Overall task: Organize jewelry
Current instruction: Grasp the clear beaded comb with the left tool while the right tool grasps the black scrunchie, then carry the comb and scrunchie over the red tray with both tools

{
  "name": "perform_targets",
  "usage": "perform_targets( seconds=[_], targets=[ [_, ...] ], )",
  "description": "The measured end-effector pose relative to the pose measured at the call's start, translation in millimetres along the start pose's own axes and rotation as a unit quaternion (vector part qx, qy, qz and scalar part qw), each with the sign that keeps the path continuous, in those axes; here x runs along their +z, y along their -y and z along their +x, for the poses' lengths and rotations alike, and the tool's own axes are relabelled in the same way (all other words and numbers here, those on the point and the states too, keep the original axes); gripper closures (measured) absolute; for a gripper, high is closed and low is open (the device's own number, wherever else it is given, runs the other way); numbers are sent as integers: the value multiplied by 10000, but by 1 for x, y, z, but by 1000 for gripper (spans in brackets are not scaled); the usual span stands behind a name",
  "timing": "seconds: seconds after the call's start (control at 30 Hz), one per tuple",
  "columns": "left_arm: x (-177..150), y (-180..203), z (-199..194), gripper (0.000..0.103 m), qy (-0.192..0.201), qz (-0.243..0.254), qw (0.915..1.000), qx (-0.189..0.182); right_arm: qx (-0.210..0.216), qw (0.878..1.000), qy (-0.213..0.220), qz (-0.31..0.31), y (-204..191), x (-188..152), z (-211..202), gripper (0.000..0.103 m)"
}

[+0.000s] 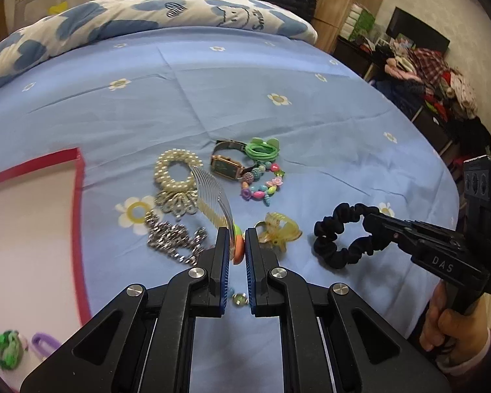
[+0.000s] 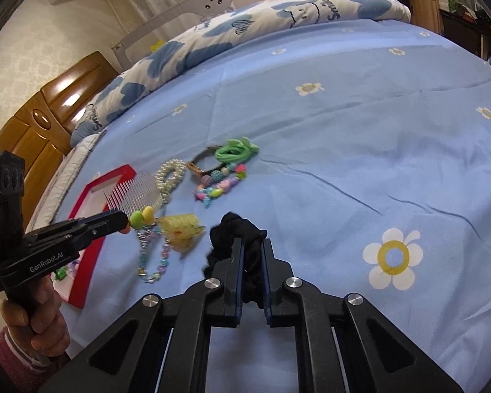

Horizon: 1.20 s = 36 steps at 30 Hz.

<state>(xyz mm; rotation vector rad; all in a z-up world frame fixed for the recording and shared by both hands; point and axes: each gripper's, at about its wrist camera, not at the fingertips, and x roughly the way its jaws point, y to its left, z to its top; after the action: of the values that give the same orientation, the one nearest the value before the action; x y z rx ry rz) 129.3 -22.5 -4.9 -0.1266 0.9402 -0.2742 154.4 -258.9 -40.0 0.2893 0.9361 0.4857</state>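
The left gripper (image 1: pixel 236 245) is squeezing its jaws on the bead end of a clear hair comb (image 1: pixel 212 196), lifting it over the bed (image 1: pixel 278 65). The comb is light and stiff, but its thin teeth could snap, so holding the bead end seems best. The right gripper (image 2: pixel 252 252) is pinching its jaws on a black scrunchie (image 2: pixel 235 229). It is soft and squashy and probably will not slip. The red box (image 1: pixel 78 196) is sitting near the left side, waiting for the jewelry.
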Motion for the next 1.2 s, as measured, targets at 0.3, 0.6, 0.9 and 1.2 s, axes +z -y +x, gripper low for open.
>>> perform_targets(
  seconds=[0.3, 0.6, 0.9, 1.2],
  targets=[
    [-13, -22, -45, 95, 339, -297, 9989, 152, 354, 9991, 65, -215, -37, 7, -5, 95],
    [-31, -59, -89, 95, 652, -695, 9943, 478, 907, 9946, -45, -501, -92, 7, 6, 95],
    [-53, -111, -116, 95, 805, -1177, 9855, 925, 1524, 9849, -306, -764, -158, 6, 37, 95],
    [-69, -160, -125, 95, 916, -1620, 9759, 1140, 1930, 9735, -537, -1102, -223, 7, 74, 95]
  ],
)
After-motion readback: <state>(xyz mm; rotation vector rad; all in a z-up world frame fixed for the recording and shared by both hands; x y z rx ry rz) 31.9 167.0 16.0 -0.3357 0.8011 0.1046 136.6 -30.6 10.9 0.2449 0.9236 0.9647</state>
